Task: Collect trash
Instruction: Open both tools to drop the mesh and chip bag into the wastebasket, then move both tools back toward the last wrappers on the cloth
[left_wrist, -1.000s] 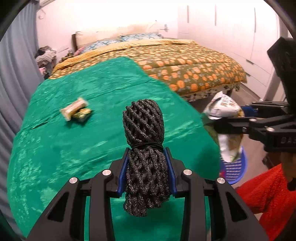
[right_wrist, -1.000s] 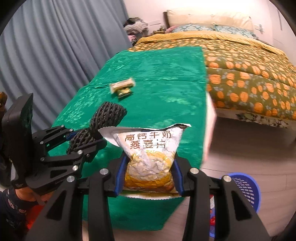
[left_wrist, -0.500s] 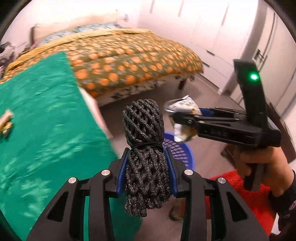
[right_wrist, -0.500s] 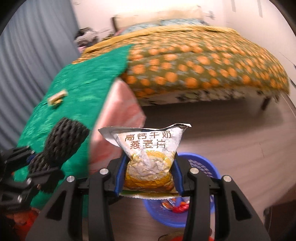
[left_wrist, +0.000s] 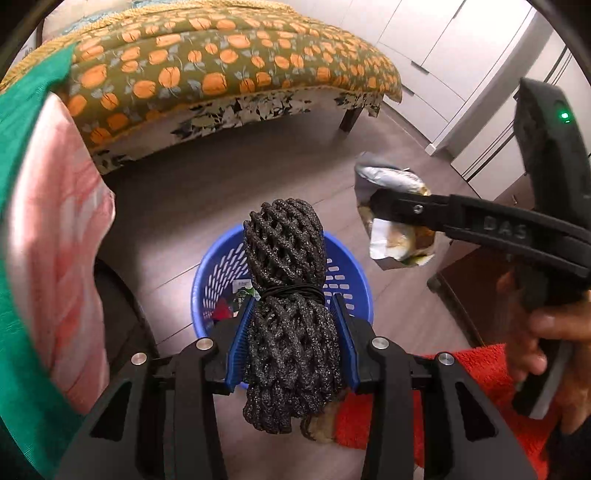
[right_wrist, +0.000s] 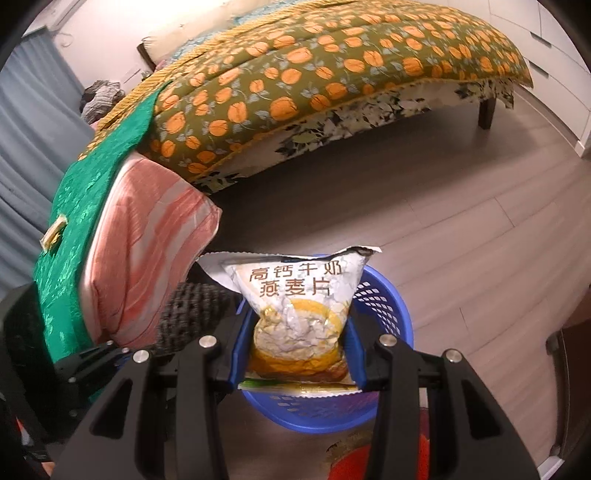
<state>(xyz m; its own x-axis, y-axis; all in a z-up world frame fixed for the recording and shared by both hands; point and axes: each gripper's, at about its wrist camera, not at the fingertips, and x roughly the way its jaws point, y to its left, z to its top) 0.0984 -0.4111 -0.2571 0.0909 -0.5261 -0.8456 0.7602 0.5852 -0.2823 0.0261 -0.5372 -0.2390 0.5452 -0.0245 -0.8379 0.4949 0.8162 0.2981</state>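
Observation:
My left gripper (left_wrist: 291, 343) is shut on a bundle of black foam netting (left_wrist: 288, 295) tied with a black band. It hangs above a blue plastic basket (left_wrist: 347, 277) on the floor, which holds some wrappers. My right gripper (right_wrist: 299, 350) is shut on a crumpled white and yellow oatmeal packet (right_wrist: 299, 314), above the same blue basket (right_wrist: 384, 306). The packet (left_wrist: 395, 225) and the right gripper's finger (left_wrist: 410, 212) show at the right of the left wrist view. The netting (right_wrist: 195, 310) shows at the left of the right wrist view.
A green cloth (right_wrist: 77, 221) over a pink striped mattress (right_wrist: 147, 251) stands at the left, with a small wrapper (right_wrist: 53, 232) on it. A bed with an orange-patterned quilt (right_wrist: 332, 74) lies behind. There is wood floor, a red mat (left_wrist: 461, 387) and white wardrobes (left_wrist: 443, 55).
Both grippers have swung from over the green cloth to the right and down, and now hang over the blue basket. Each still holds its item.

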